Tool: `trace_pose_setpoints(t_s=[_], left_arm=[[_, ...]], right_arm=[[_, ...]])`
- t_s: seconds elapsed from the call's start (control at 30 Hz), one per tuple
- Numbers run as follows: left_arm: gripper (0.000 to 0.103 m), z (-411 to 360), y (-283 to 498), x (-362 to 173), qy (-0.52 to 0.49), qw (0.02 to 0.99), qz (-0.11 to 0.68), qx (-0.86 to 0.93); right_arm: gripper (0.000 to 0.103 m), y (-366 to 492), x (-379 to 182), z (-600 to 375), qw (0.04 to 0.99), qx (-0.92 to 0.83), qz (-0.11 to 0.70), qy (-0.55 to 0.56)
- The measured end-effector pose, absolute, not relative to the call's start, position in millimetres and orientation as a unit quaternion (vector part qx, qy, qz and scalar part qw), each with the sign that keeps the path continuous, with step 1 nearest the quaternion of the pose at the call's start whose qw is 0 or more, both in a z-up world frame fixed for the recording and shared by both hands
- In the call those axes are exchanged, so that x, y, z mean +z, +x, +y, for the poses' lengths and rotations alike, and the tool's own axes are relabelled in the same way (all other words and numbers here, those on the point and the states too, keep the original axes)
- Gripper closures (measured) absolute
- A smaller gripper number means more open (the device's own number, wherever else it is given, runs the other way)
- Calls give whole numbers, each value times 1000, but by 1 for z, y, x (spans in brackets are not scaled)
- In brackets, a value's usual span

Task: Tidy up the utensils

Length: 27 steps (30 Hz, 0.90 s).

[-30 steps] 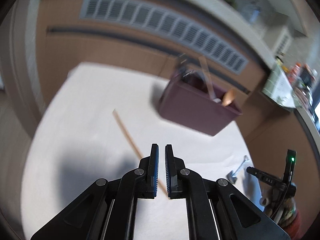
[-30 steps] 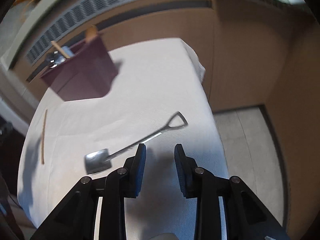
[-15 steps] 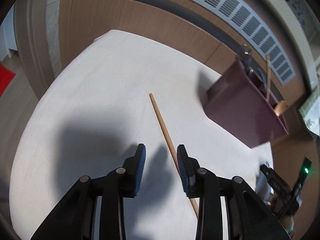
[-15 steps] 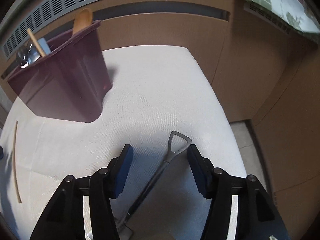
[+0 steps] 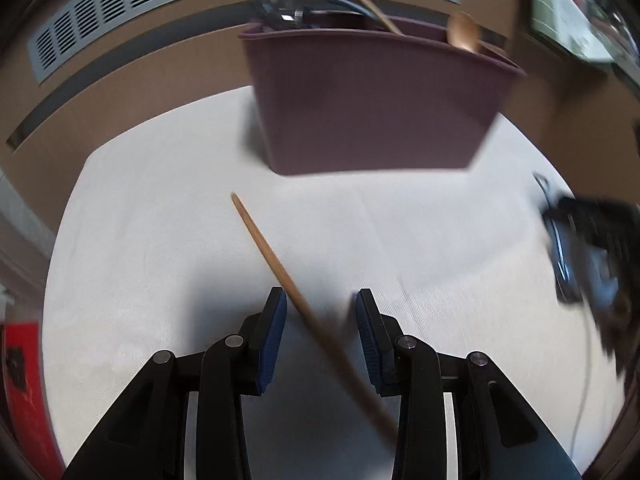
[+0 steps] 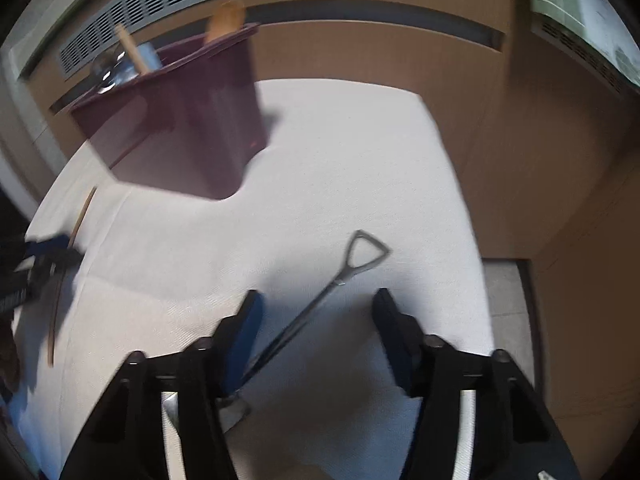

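Note:
A wooden chopstick [image 5: 272,256] lies on the white tablecloth [image 5: 160,240] and runs slantwise between the fingers of my left gripper [image 5: 320,308]. That gripper is open and its blue pads stay clear of the stick. A metal shovel-shaped spoon [image 6: 352,264] lies in the right wrist view. Its thin shaft passes between the fingers of my right gripper [image 6: 318,304], close to the left finger. Those jaws are closing and the pads do not press on the shaft. The maroon utensil bin [image 5: 372,100] stands at the back and holds a wooden spoon, a chopstick and metal utensils.
The bin [image 6: 180,128] stands far left in the right wrist view, with the chopstick [image 6: 60,292] and the left gripper's blurred body [image 6: 24,272] at the left edge. The cloth's right edge [image 6: 460,200] drops to the floor. Wooden panels with a vent grille stand behind.
My left gripper went from shut to open and came down over the chopstick, which now lies between its fingers. My right gripper widened and moved over the shovel spoon's shaft.

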State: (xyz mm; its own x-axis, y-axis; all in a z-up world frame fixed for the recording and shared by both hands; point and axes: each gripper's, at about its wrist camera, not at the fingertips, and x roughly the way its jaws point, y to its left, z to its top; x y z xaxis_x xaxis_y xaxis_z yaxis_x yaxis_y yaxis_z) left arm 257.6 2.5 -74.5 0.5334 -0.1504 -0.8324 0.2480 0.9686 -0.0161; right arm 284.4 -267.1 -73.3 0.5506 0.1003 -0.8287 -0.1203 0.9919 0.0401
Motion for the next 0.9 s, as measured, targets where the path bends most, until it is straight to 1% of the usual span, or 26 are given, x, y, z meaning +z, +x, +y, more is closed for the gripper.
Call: trace_pose_setpoints(t_s=[0.1,0.17,0.2,0.27,0.3,0.33,0.37,0.4,0.47,0.57,0.7,0.73,0.77,0.8,0.83,0.9], left_arm=[[65,18,246,-74,40,869,481,-112],[62,30,240,-73,34,869,484,-100],[62,38,238,-72,22,867,489,-94],[62,52,238,-72,-8,863,498,-88],[62,60,238,-72,-32,860,502,-87],[62,66,239,-72,-52,857,505,-86],[62,68,242,-70,-64,855,507,-86],[62,71,245,-70,-83,852,510,-83],[62,76,250,-69,-104,850,511,-76],[62,75,266,-69,-127,845,516,-56],[63,59,287,-68,-107,845,520,-61],[65,55,294,-68,-99,846,521,-60],[74,50,301,-67,-81,848,521,-55],[87,46,306,-67,-63,850,520,-48],[92,44,309,-67,-51,852,519,-43],[96,41,314,-67,-43,853,519,-42]], right_arm=[[60,291,-73,-274,885,37,464,16],[56,298,-74,-268,888,17,460,5],[54,301,-75,-264,888,12,459,-2],[54,312,-76,-256,892,-2,453,-13],[56,313,-76,-255,892,-4,452,-11],[62,316,-75,-253,892,-5,451,-10],[70,318,-75,-251,893,-1,449,-15],[82,322,-75,-249,894,8,447,-20],[82,317,-74,-242,897,13,440,-44],[82,304,-71,-241,902,30,429,-46],[82,280,-52,-247,917,71,392,-14],[82,273,-46,-247,921,76,381,-11],[82,266,-38,-248,927,83,367,-8],[82,259,-31,-248,932,88,353,-6],[82,253,-25,-247,935,90,344,-5],[82,244,-15,-247,940,92,328,-4]])
